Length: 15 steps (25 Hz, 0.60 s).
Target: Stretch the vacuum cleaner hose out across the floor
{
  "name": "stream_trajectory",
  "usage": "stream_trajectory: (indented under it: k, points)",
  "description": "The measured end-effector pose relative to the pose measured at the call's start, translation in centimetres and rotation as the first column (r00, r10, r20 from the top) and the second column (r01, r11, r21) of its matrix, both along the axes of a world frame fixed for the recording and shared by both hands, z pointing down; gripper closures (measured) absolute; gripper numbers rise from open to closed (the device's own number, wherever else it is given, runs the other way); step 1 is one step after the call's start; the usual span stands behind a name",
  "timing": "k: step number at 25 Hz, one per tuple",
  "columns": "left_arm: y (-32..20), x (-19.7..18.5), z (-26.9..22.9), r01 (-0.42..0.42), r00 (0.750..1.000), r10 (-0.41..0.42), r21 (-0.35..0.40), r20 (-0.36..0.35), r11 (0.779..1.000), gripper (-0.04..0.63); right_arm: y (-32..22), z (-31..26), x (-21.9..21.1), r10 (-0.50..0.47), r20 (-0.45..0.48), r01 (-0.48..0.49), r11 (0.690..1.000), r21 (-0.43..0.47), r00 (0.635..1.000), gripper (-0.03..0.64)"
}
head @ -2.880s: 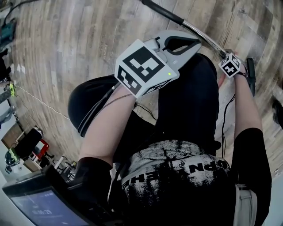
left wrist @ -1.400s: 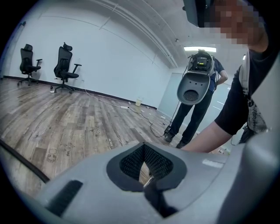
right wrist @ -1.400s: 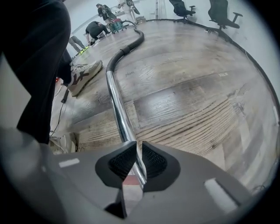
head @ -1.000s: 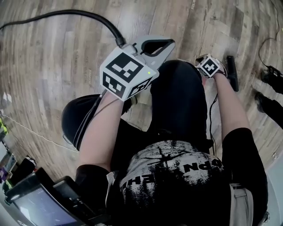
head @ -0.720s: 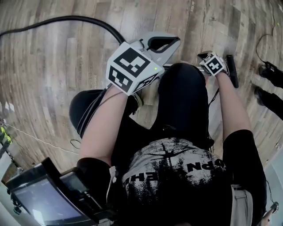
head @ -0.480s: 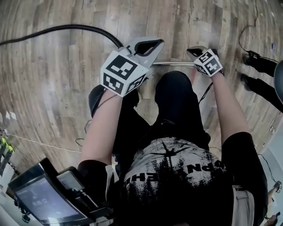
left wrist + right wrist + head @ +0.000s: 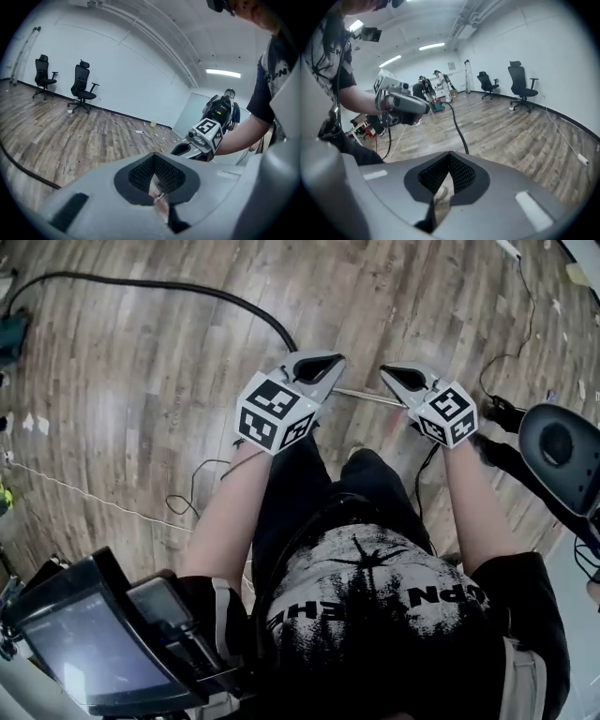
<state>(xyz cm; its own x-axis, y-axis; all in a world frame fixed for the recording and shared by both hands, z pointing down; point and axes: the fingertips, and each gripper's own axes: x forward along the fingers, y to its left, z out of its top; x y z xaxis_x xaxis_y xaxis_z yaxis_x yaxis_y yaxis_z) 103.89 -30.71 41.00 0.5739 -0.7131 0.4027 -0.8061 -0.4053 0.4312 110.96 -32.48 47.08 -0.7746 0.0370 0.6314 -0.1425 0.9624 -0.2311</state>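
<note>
1. As we looked steeply down, the wood-plank floor (image 7: 122, 399) filled most of the head view, and both gripper views showed it running off to white walls.
2. Our own torso (image 7: 384, 615), in a black printed T-shirt, took up the bottom of that view, with both forearms reaching forward.
3. A black office chair (image 7: 562, 451) stood at the right edge, and a dark screen device (image 7: 84, 648) sat in the lower left corner.
4. The vacuum cleaner hose (image 7: 187, 289) lay on the floor as a black line. It ran from the upper left edge in a long curve toward us until the left gripper covered its near end. The right gripper view showed it trailing away across the planks toward people far off by the wall.
5. The left gripper (image 7: 323, 362) and the right gripper (image 7: 394, 374) hung side by side above the floor, near each other but apart, both pointing away from us and downward.
6. Each gripper's jaws were closed together with nothing held; only floor showed through the gap behind the tips.
7. A thin metal tube (image 7: 367, 396) showed between the two grippers, below them.
8. A dark cable (image 7: 192, 498) looped on the floor left of our leg, and a pale cord (image 7: 66, 486) crossed the planks further left.
</note>
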Motion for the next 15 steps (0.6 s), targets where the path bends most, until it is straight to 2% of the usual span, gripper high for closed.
stream_trajectory:
  k: [4,7,15]
  points:
    - [-1.0,-3.2,-6.7,-0.021,1.0,0.021,0.028,0.007,0.999,0.594,-2.1,-8.8,-4.6,0.073,0.132,-0.072,0.997,-0.013,0.989,0.611]
    - [-1.2,-5.4,-10.1,-0.041,0.999,0.039,0.07,0.036,0.997,0.594,-2.8,-13.6,-7.6,0.087,0.237,-0.08,0.996,-0.038,0.968,0.611]
    - [-0.9,-10.2,-13.5,-0.023,0.997,0.013,0.129,0.078,0.991,0.594,-3.0,-22.2,-12.6,0.094,0.481,-0.097,0.995,-0.02,0.872,0.611]
